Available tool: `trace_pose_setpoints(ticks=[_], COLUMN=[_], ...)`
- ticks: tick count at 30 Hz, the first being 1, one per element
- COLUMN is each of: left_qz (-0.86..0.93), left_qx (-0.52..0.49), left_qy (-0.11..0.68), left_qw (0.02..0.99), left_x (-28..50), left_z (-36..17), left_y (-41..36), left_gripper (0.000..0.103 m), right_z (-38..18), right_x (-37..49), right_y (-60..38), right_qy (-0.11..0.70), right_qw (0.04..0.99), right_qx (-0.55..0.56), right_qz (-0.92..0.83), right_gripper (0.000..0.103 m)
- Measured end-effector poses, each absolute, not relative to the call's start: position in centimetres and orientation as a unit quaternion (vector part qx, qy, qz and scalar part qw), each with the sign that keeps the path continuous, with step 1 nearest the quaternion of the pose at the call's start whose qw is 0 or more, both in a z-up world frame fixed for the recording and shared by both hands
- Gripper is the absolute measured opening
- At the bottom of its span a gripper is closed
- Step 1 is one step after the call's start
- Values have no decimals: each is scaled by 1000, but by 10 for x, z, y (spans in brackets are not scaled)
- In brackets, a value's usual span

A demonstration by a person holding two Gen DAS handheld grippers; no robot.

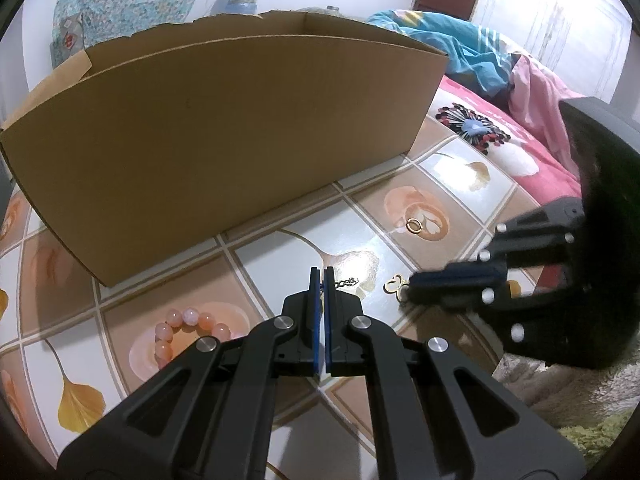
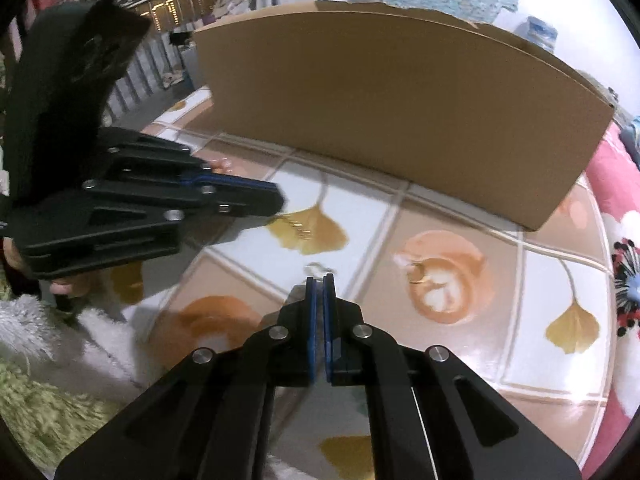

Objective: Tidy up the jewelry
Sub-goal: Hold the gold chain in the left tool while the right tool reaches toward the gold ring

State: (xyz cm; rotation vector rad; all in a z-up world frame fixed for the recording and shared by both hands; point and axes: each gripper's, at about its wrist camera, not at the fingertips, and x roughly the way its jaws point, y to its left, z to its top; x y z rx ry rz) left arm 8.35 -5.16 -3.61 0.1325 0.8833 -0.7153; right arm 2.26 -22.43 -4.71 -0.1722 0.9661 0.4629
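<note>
My left gripper point(image 1: 322, 274) is shut on a thin chain point(image 1: 344, 282) that trails to the right over the tablecloth. My right gripper point(image 2: 319, 280) is shut, its tips at a small gold heart-shaped piece point(image 1: 393, 283); in the left wrist view the right gripper point(image 1: 412, 288) comes in from the right. A gold ring point(image 1: 414, 225) lies further back on the cloth, and it also shows in the right wrist view point(image 2: 419, 274). A pink bead bracelet point(image 1: 188, 330) lies to the left of my left gripper. An open cardboard box point(image 1: 224, 132) stands behind.
The table has a tiled leaf-pattern cloth point(image 1: 280, 252). A bed with pink and teal bedding point(image 1: 500, 92) lies to the right. A green shaggy rug point(image 2: 44, 412) lies below the table's near edge.
</note>
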Motion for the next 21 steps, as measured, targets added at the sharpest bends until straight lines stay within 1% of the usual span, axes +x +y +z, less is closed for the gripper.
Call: trace_pose_setpoints(ticks=[13, 17, 18, 19, 21], left_qz=[-336, -336, -336, -336, -336], left_qx=[61, 61, 61, 61, 62], left_qy=[419, 419, 419, 419, 419], left_qw=[841, 841, 841, 841, 841], left_x=[84, 83, 83, 83, 83], left_z=[-38, -37, -38, -37, -37], left_y=[-51, -50, -50, -50, -50], left_gripper=[1, 1, 1, 1, 1], right_z=[-49, -49, -48, -47, -47], right_x=[31, 29, 30, 32, 37], right_y=[-219, -214, -216, -217, -217], right_qy=[461, 459, 458, 457, 455], right_qw=[860, 859, 861, 863, 865], right_qx=[-79, -83, -79, -74, -69], right_qz=[206, 210, 208, 204, 198], right_gripper=[3, 5, 8, 14, 21])
